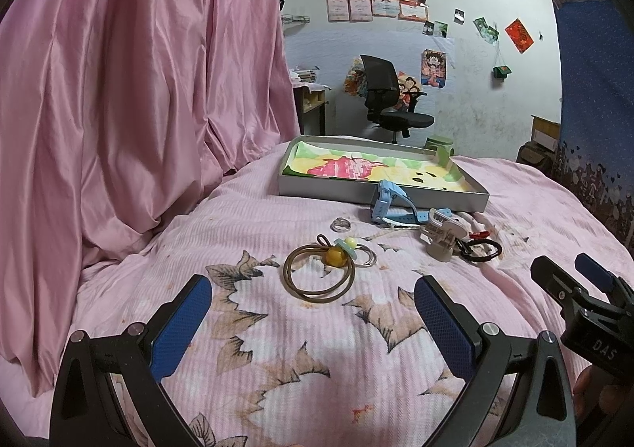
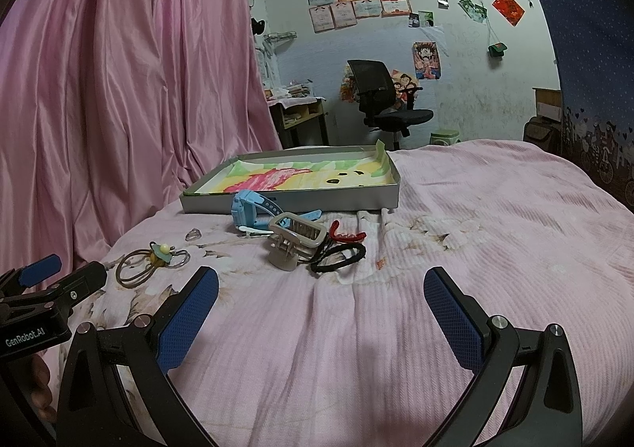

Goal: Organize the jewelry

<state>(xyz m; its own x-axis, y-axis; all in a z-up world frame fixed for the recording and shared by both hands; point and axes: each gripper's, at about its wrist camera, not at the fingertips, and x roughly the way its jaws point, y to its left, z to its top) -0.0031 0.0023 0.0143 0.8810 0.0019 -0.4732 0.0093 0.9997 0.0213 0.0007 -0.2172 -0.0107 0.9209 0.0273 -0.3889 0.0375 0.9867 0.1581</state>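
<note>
Hovering left hand-held gripper (image 1: 313, 308), brown hair ties (image 1: 319, 274) ahead

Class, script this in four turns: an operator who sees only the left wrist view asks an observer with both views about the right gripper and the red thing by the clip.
Operator: I see only the edge of the right gripper. Is it holding anything?
Observer: No. It is open, with nothing between its fingers.
Operator: What is the red bit by the clip?
Observer: A curved red piece, lying just beyond the black ties, right of the clip.
</note>
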